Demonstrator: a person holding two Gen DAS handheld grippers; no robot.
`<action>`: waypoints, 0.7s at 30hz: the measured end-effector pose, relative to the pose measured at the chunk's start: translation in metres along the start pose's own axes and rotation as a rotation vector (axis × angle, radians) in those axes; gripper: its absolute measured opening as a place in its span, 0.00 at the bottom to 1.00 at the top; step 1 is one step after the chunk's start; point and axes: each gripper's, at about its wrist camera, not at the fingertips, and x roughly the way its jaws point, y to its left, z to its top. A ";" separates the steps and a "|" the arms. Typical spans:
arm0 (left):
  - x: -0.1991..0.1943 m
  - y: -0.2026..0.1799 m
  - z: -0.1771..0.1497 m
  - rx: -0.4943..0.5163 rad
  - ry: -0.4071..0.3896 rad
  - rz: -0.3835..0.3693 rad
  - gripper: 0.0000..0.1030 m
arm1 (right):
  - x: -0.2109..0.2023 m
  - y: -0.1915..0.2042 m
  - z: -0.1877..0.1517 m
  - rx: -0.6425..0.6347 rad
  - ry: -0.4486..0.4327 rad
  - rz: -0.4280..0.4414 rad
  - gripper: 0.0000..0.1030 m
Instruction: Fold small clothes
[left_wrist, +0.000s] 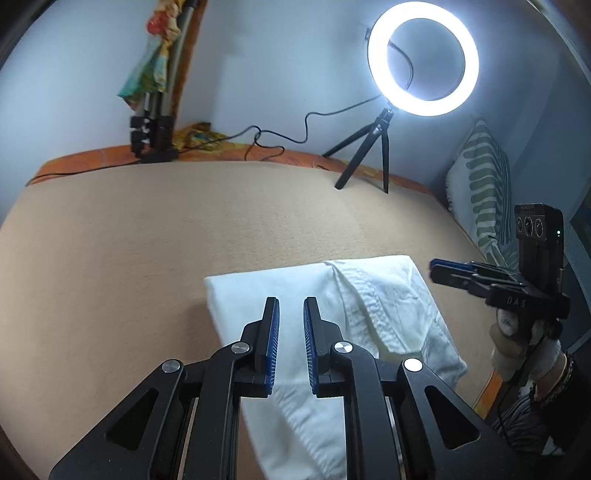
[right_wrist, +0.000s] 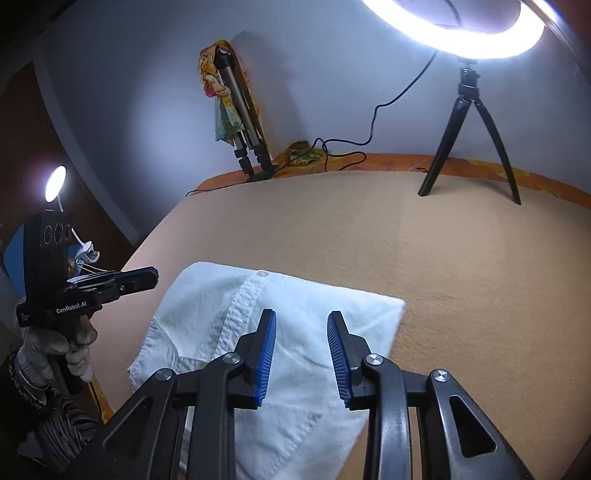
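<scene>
A white garment (left_wrist: 325, 317), a small buttoned shirt by the look of its placket, lies on the beige blanket (left_wrist: 147, 240) of the bed, toward the near edge. It is already folded at least once: it shows a straight far edge and a squared far corner, with the button placket running diagonally across the top layer and 1 button visible at the far edge in the right wrist view. The near part trails toward the cameras and looks less tidy, with a loose flap on 1 side.

The left gripper (left_wrist: 291, 314) hovers above the garment with its jaws narrowly apart and nothing between them. The right gripper (right_wrist: 301, 328) hangs over the other half of the cloth, jaws somewhat wider and also empty. Neither touches the fabric as far as the views show.

My judgement: the task is partway through. The sides seem brought in, so what remains is probably 1 more fold bringing the near end over the far end, then smoothing. Far back, a ring light (left_wrist: 423, 55) on a tripod and a second tripod (left_wrist: 153, 125) stand by the wall.
</scene>
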 end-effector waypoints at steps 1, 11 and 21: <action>0.005 -0.001 0.003 0.007 0.008 0.006 0.11 | 0.008 0.003 0.003 -0.009 0.011 0.002 0.30; 0.050 0.003 -0.015 0.096 0.113 0.075 0.11 | 0.064 0.005 0.003 -0.067 0.131 -0.042 0.27; 0.023 0.016 -0.028 0.089 0.110 0.092 0.12 | 0.044 -0.025 -0.003 0.000 0.116 -0.077 0.27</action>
